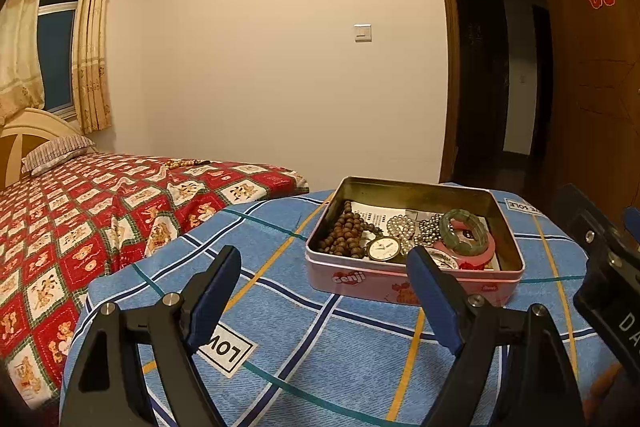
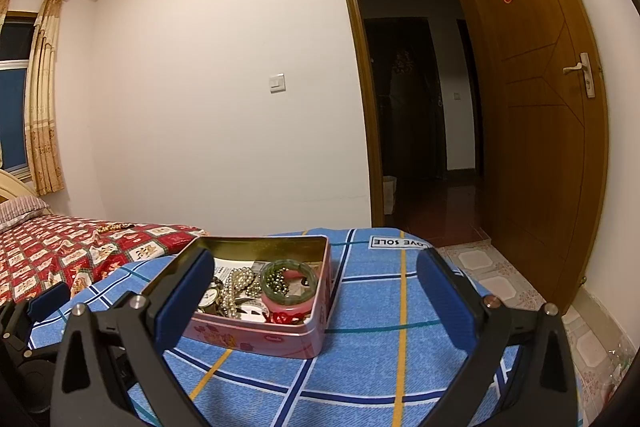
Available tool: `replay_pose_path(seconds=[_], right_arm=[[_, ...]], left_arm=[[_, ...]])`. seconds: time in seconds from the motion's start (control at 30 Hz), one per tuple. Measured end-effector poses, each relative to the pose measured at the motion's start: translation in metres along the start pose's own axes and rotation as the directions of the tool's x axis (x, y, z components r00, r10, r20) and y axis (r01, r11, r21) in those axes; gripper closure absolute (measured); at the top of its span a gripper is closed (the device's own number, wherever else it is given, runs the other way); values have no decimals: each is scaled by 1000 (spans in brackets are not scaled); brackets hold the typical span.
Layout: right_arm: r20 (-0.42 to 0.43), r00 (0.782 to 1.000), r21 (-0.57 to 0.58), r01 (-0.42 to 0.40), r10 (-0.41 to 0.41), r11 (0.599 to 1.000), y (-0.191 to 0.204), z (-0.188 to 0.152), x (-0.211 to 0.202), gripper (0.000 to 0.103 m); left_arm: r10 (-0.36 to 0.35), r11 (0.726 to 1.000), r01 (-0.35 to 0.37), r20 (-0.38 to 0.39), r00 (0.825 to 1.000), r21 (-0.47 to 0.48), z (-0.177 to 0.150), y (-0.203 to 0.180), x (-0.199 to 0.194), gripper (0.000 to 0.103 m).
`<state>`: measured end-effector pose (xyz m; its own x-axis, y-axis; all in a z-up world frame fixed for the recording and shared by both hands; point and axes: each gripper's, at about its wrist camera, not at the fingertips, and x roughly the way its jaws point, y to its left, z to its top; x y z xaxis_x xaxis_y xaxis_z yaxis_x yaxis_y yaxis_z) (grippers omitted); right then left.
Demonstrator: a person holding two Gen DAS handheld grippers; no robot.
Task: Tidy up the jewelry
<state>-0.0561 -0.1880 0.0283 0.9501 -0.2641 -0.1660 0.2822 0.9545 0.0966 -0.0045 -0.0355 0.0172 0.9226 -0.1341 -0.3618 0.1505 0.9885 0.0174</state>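
A pink open tin (image 1: 384, 285) sits on a blue plaid cloth (image 1: 304, 331). Inside lie brown wooden beads (image 1: 344, 233), a round watch (image 1: 383, 248), pearl and metal bead strands (image 1: 412, 227), a green jade bangle (image 1: 466, 231) and a pink bangle. My left gripper (image 1: 324, 283) is open and empty, just in front of the tin. My right gripper (image 2: 316, 287) is open and empty, its left finger in front of the tin (image 2: 280, 335), and it shows at the right edge of the left wrist view. A beaded strand (image 1: 188, 163) lies on the bed.
A bed with a red patterned cover (image 1: 80, 227) and a pillow (image 1: 56, 151) lies left of the blue-covered surface. A wall, an open wooden door (image 2: 536, 131) and a dark doorway stand behind. Tiled floor (image 2: 500, 279) lies to the right.
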Motion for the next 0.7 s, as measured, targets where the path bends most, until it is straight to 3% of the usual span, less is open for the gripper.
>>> replay_pose_path(seconds=[0.23, 0.3, 0.47, 0.7], right_arm=[[-3, 1000, 3, 1, -1, 1000, -1, 0, 0, 0], [-3, 1000, 2, 1, -1, 1000, -1, 0, 0, 0], [-3, 1000, 3, 1, -1, 1000, -1, 0, 1, 0], [-7, 1000, 2, 2, -2, 1000, 0, -1, 0, 0]], left_arm=[[26, 1000, -25, -9, 1000, 12, -1, -3, 2, 17], [30, 999, -30, -11, 999, 14, -1, -4, 2, 11], [-20, 1000, 20, 0, 1000, -5, 0, -2, -2, 9], [-23, 1000, 23, 13, 1000, -3, 1, -3, -4, 9]])
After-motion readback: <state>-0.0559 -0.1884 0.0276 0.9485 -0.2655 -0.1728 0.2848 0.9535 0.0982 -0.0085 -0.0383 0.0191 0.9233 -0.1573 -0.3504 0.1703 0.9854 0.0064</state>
